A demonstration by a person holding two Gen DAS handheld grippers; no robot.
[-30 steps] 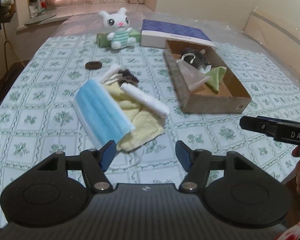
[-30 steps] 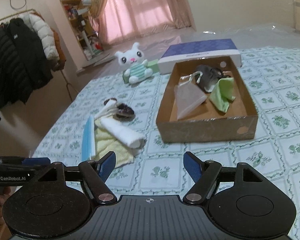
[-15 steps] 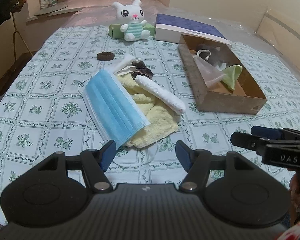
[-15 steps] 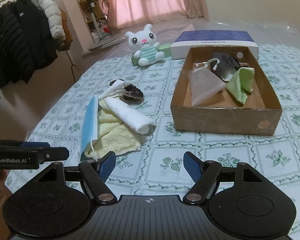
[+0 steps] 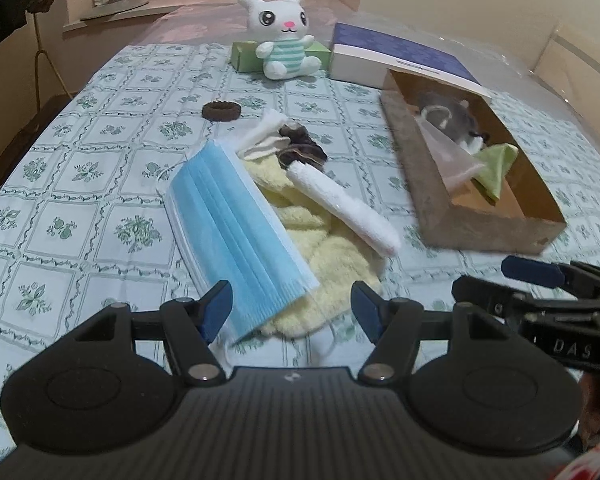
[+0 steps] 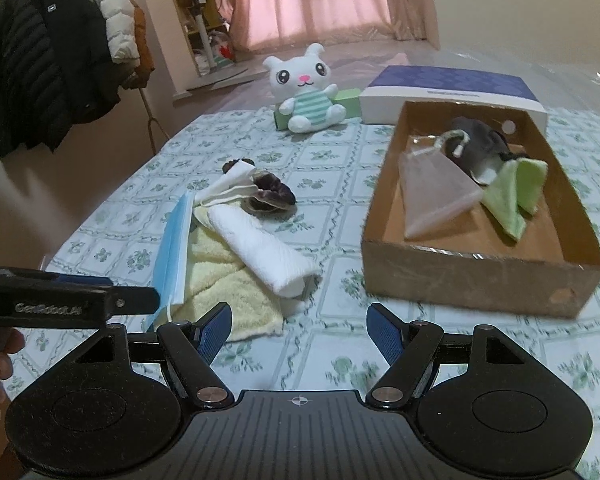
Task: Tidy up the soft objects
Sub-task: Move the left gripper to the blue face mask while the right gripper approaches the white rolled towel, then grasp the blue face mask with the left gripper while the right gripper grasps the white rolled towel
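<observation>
A pile of soft things lies on the patterned cloth: a blue face mask [image 5: 236, 236] [image 6: 172, 248], a yellow towel [image 5: 328, 264] [image 6: 224, 280], a rolled white cloth [image 5: 340, 204] [image 6: 268, 248] and a dark scrunchie [image 5: 300, 152] [image 6: 270, 194]. A cardboard box [image 5: 428, 196] [image 6: 476, 280] to the right holds a pink pouch [image 6: 432, 196], a green cloth [image 6: 516, 196] and a grey item [image 6: 476, 140]. My left gripper [image 5: 292, 306] is open, its fingertips at the near edge of the mask and towel. My right gripper [image 6: 299, 326] is open and empty, just before the pile and box.
A white plush bunny [image 5: 284, 36] [image 6: 308, 92] sits at the back against a green box [image 5: 244, 56]. A blue-and-white box [image 5: 396, 60] [image 6: 448, 92] lies behind the cardboard box. A brown ring [image 5: 221, 111] lies left of the pile. Coats [image 6: 48, 60] hang at left.
Both grippers have moved forward toward the pile; the mask and towel now sit at the left fingertips. Both stay open.
</observation>
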